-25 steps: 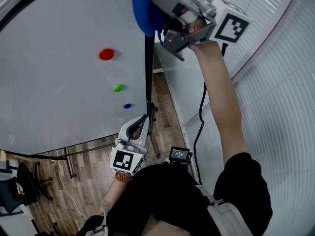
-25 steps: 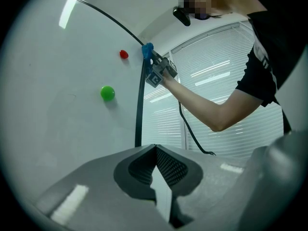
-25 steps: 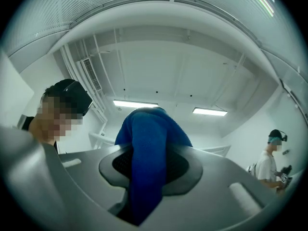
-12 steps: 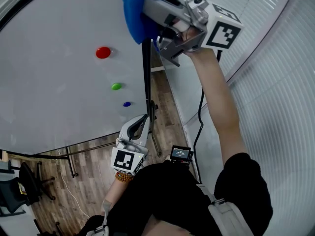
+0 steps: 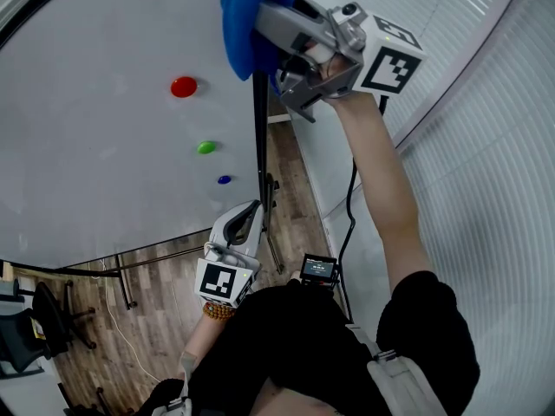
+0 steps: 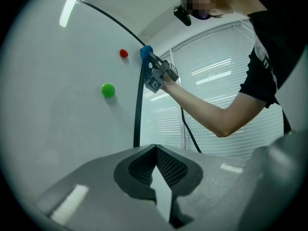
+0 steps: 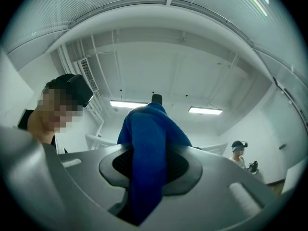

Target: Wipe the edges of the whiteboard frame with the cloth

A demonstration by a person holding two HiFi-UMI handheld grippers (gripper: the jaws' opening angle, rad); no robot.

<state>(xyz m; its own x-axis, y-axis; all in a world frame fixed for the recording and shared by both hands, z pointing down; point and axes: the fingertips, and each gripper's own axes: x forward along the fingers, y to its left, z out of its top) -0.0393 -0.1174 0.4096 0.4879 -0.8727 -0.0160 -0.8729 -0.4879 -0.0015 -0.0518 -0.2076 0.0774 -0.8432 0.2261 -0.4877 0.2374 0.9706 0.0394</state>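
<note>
whiteboard (image 5: 104, 163) fills the left side, and on it a red magnet (image 5: 183, 86), a green magnet (image 5: 206, 146) and a small blue magnet (image 5: 225, 179) step down toward the right. next over, the black frame edge (image 5: 259, 137) runs down the board's right side. low beside it sits the left claw (image 5: 250, 217), clenched, tips pressed together with nothing between them, close to the frame's lower stretch; contact can't be made out. up top, the blue cloth (image 5: 250, 16) lies against the upper end of that frame edge. it's grasped in the right claw (image 5: 270, 26), jaws clamped on a bunched fold, arm stretched high. far right, white blinds (image 5: 486, 146).
</note>
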